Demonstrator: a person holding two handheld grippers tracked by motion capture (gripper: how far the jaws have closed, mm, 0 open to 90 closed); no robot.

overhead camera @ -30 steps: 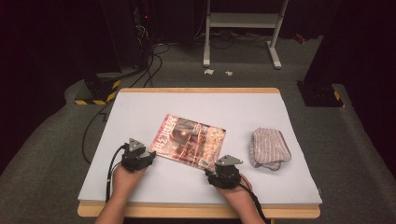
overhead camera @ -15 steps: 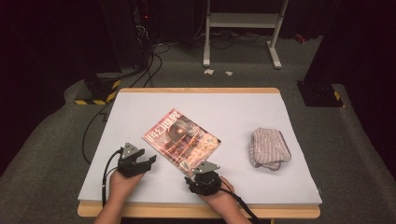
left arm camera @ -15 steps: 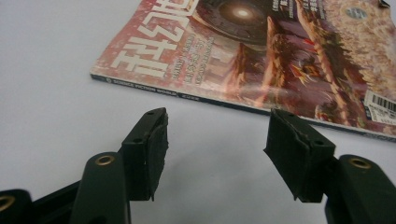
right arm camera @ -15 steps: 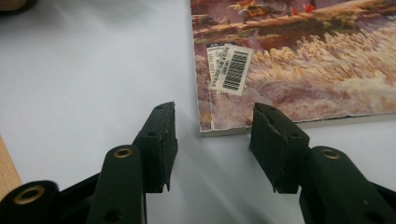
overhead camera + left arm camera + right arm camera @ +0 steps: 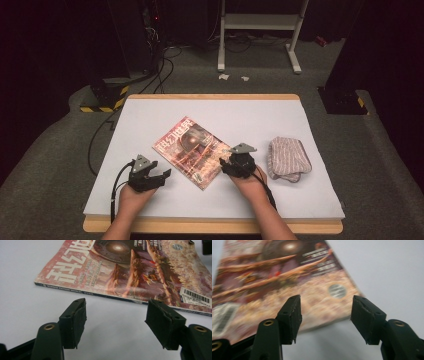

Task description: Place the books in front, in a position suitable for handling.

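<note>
Right gripper open at magazine edge

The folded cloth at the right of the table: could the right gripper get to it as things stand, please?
Probably yes. The right gripper, jaws open and empty, sits just left of the folded cloth, with bare table between them; the magazine lies on its other side.

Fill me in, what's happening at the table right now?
A person works a magazine on the white table with a hand-held gripper in each hand. The left hand-held gripper sits just off the magazine's spine edge and the right hand-held gripper at its near corner; both sets of jaws have just been opening, with nothing between them. The magazine lies flat and angled, released. A folded striped cloth lies untouched to its right.
</note>
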